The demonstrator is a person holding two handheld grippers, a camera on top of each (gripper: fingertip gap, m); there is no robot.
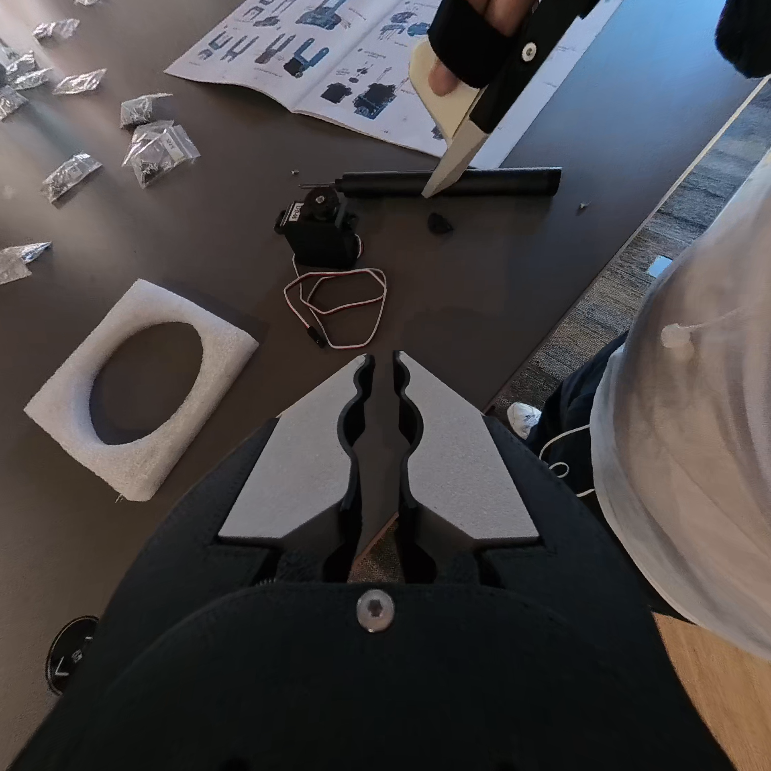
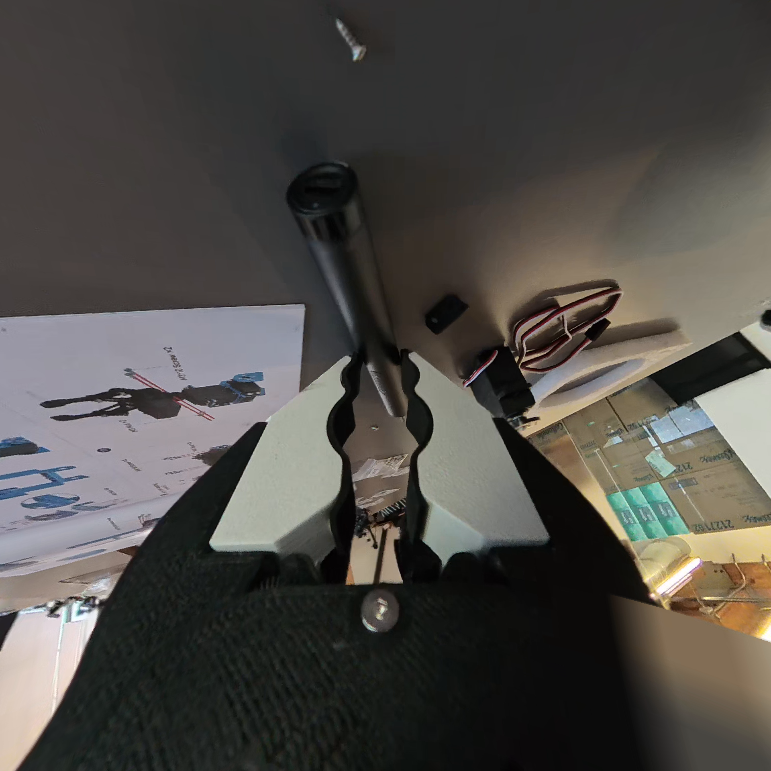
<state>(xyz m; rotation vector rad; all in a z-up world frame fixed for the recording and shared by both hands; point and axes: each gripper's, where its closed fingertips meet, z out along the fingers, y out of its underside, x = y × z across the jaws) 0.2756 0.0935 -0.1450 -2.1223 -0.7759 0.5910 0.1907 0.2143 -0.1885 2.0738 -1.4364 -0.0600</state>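
Note:
A black electric screwdriver lies on the dark table. My right gripper is closed around its thin front end, and the handle points away from the camera. The left wrist view shows the right gripper coming down onto the screwdriver from above. My left gripper hovers empty above the table, its jaws almost together. Just ahead of it lie a black servo and its looped red-and-white wire. The servo is also to the right in the right wrist view.
A white foam square with a round hole lies left. Several bags of small hardware and an open instruction booklet lie farther off. There are a small black part and loose screws. A person in white stands at the table's right edge. About 15 cm separates my left fingertips from my right. It is some 7 cm from my right tips to the servo.

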